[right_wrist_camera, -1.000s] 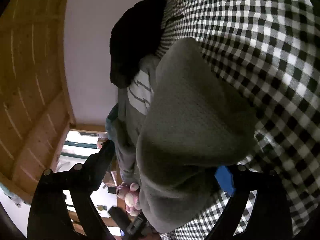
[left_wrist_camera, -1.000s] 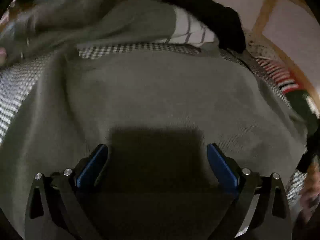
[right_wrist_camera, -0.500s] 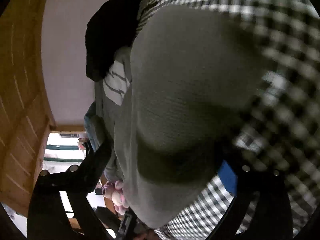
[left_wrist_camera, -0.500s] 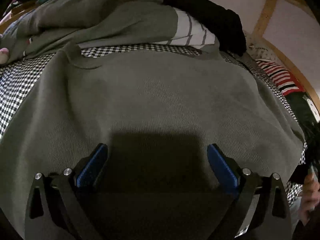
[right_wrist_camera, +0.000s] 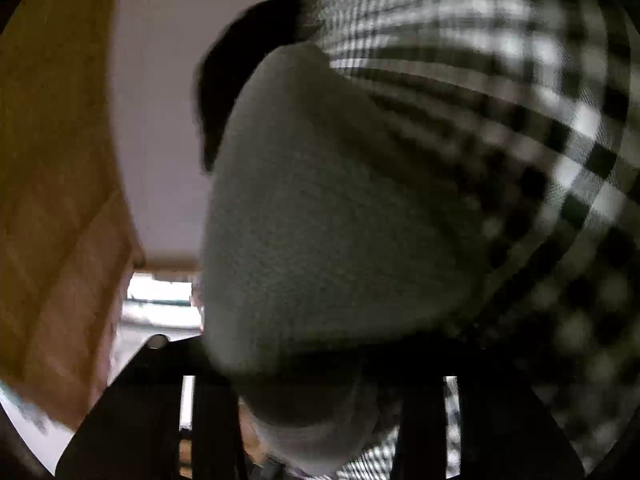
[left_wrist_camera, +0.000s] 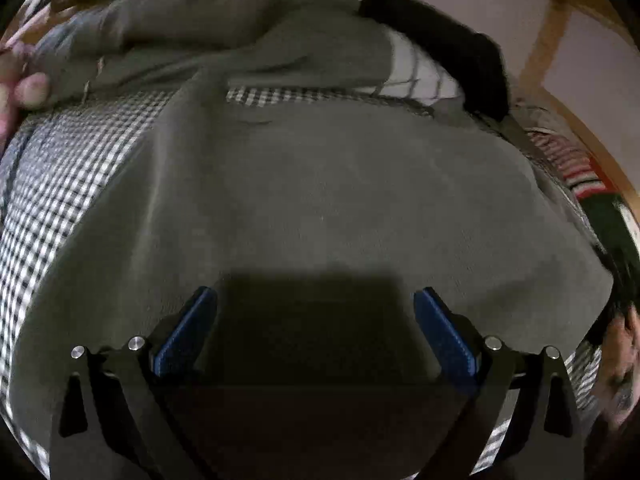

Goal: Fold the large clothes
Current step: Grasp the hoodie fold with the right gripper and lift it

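Observation:
A large grey-green sweater (left_wrist_camera: 320, 184) lies spread flat on the black-and-white checked bed cover (left_wrist_camera: 68, 184). My left gripper (left_wrist_camera: 316, 316) hovers low over the sweater's near part. It is open, its blue pads (left_wrist_camera: 192, 328) wide apart, with nothing pinched between them. In the right wrist view the sweater's edge (right_wrist_camera: 344, 208) bulges up close to the lens. My right gripper (right_wrist_camera: 316, 420) has its jaws closing on a fold of that edge, and the fabric fills the gap between the dark fingers (right_wrist_camera: 216, 420). Its pads are hidden.
Behind the sweater lies a heap of clothes: grey garments (left_wrist_camera: 192, 28), a white striped one (left_wrist_camera: 420, 76) and a black one (left_wrist_camera: 448, 48). A red-and-green striped garment (left_wrist_camera: 580, 176) lies at the right. A person's fingers (left_wrist_camera: 28, 88) show at the left edge. A wooden frame (right_wrist_camera: 60, 160) stands beyond.
The right gripper's jaws have drawn in around the sweater's edge and it has sunk closer to the fabric. The left gripper has shifted over the sweater, jaws still wide.

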Available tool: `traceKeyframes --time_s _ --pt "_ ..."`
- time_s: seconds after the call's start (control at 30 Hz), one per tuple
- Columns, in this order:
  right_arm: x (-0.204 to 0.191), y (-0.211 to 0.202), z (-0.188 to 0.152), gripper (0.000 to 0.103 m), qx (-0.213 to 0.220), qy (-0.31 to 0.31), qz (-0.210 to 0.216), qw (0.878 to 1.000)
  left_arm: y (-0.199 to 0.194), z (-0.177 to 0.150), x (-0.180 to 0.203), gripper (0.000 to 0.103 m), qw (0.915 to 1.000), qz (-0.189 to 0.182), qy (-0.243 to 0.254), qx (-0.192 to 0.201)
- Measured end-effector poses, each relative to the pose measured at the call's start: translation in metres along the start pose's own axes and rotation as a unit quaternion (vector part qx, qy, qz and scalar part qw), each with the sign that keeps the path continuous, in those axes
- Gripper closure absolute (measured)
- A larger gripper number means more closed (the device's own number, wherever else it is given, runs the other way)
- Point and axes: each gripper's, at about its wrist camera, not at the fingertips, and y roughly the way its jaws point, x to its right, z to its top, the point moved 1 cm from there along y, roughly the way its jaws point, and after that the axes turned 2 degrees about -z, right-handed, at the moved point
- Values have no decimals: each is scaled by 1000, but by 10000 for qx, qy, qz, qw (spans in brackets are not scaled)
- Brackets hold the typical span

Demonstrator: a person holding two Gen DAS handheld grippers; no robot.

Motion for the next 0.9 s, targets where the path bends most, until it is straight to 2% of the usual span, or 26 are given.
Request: traceKeyframes --time_s 0.03,0.13,0.17,0.23,0.27,0.33,0.4,0.6,0.77,0.87,0.9 --pt "-4 0 0 67 33 -65 -23 10000 1 -1 2 5 10000 47 33 16" --pt "-32 -12 -6 74 105 -476 523 9974 -13 -1 -3 5 9995 104 -234 186" --pt "-39 -14 -5 75 107 -625 566 9964 -20 -2 -7 5 9987 255 -263 344" --pt "-56 -15 -7 75 104 -896 708 9934 -26 -2 -23 5 9942 889 -185 572" --pt "-67 -16 -10 75 119 -1071 787 9911 -22 -1 -31 5 9942 915 -263 498" --pt "-87 -14 -18 75 96 -1384 955 9857 -5 -6 -53 5 9966 428 -676 189" --pt "-114 -10 -28 75 28 -1835 1023 9777 2 -7 -52 5 9978 468 -454 135" --pt "-205 27 -80 75 -436 -3266 1204 9365 5 -6 -63 5 9983 297 -503 40" --pt "-254 71 -153 75 -1143 -4227 1101 8923 -2 -10 -60 5 9986 274 -453 22" --pt "-267 114 -202 75 -1772 -4752 689 8591 -17 -1 -68 5 9995 42 -315 62" --pt "-268 125 -211 75 -1887 -4834 517 8532 -29 0 -76 5 9993 99 -286 199"
